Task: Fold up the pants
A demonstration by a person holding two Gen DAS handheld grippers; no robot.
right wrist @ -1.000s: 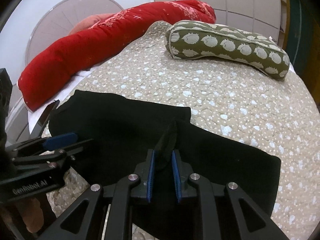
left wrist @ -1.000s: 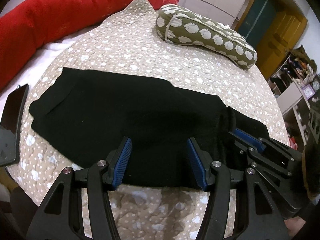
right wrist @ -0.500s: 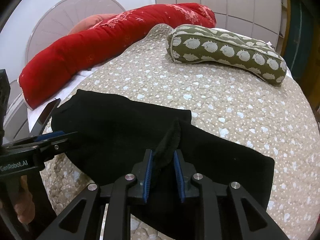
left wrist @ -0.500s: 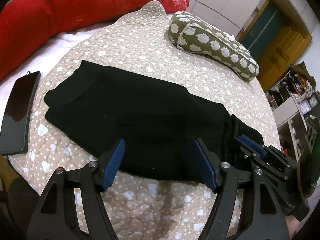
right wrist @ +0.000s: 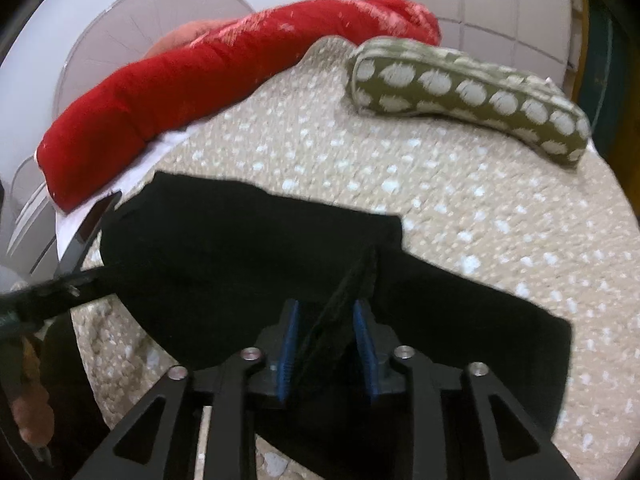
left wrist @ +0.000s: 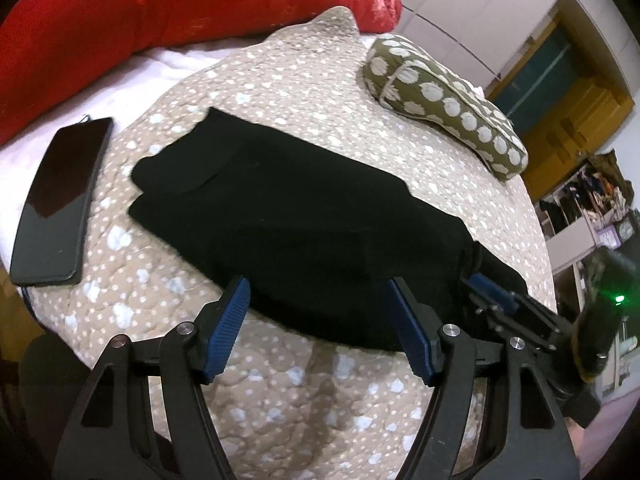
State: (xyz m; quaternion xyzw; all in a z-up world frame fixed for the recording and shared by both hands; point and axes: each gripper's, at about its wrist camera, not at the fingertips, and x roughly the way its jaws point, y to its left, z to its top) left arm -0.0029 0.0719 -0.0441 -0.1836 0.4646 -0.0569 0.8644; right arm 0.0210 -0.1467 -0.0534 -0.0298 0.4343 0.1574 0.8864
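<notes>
A raised fold of the black pants [right wrist: 248, 264] stands between the right gripper's [right wrist: 326, 344] opening jaws — pads apart.

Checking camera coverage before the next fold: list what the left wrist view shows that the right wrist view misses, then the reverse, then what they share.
Left wrist only: the flat black phone's whole face, a yellow wooden door, cluttered shelves.
Right wrist only: a raised ridge of cloth between the opening jaws of the right hand-held gripper, and a round white headboard.
Both: folded black pants, red bolster, olive spotted pillow, beige dotted quilt.
</notes>
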